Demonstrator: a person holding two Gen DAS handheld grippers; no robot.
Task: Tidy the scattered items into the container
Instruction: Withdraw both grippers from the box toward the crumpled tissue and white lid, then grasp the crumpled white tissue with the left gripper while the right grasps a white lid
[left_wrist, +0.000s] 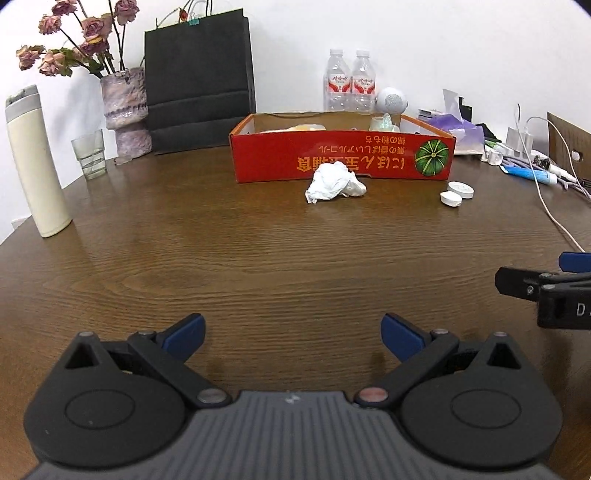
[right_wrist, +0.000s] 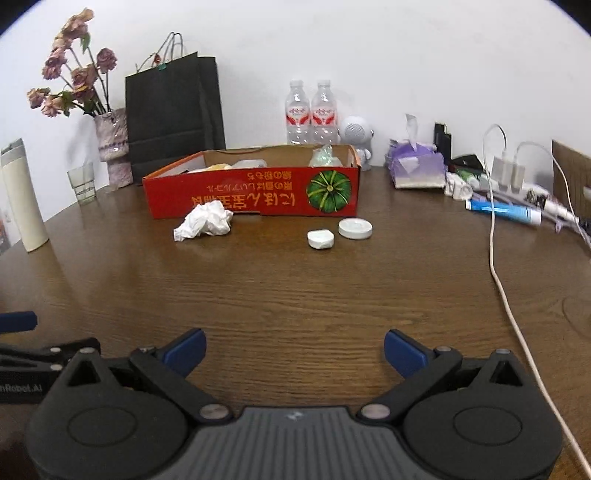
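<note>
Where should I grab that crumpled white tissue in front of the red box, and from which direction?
Pinch the crumpled tissue across its bulky middle, coming down from above. It is a soft, irregular wad lying loose on the table just in front of the red box, so a side approach would likely push it against the box wall. The left gripper is open and looks nearer to it.

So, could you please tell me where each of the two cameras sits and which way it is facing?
Left wrist: on the left gripper, low over the wooden table, facing the red box and crumpled tissue; its own open jaws show, with the right gripper at the right edge.
Right wrist: on the right gripper, facing the same way from further right; its open jaws show, with the left gripper at the left edge.
Shared: box, tissue, two white caps, water bottles, black bag.
</note>
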